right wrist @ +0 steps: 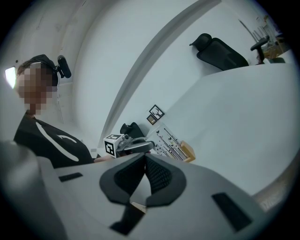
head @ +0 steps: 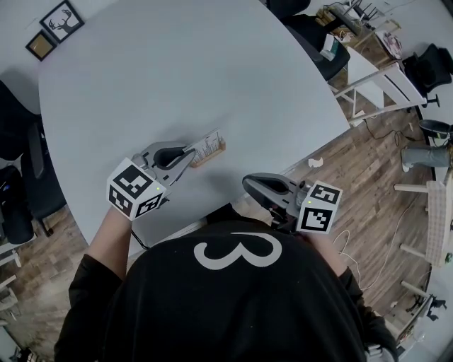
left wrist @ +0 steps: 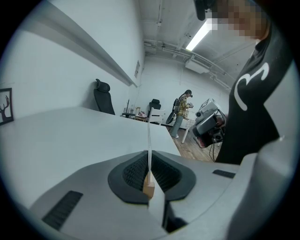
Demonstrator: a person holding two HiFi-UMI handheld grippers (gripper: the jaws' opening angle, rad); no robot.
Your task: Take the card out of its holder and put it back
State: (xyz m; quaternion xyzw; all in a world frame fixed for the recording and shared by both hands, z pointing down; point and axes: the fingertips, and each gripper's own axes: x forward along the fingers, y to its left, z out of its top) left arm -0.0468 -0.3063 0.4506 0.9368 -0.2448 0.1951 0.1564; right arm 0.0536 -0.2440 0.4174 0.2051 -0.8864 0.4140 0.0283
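Note:
A white printed card (head: pixel 207 145) stands in a small wooden holder (head: pixel 212 151) on the round white table (head: pixel 177 63). My left gripper (head: pixel 191 157) reaches its left end and is shut on the card. In the left gripper view the card (left wrist: pixel 149 136) rises edge-on between the pads, with the wooden holder (left wrist: pixel 148 188) below it, and the left gripper (left wrist: pixel 149 161) pinches it. My right gripper (head: pixel 248 182) hovers at the table's near edge, shut and holding nothing. In the right gripper view the shut right gripper (right wrist: pixel 144 159) faces the card (right wrist: pixel 166 139), the holder (right wrist: pixel 188 151) and the left gripper (right wrist: pixel 140 146).
Two framed pictures (head: pixel 60 20) lie at the table's far left edge. A black office chair (head: pixel 15 120) stands left of the table, and a white frame stand (head: pixel 382 81) at the right on the wooden floor. Someone stands far off (left wrist: pixel 180 112).

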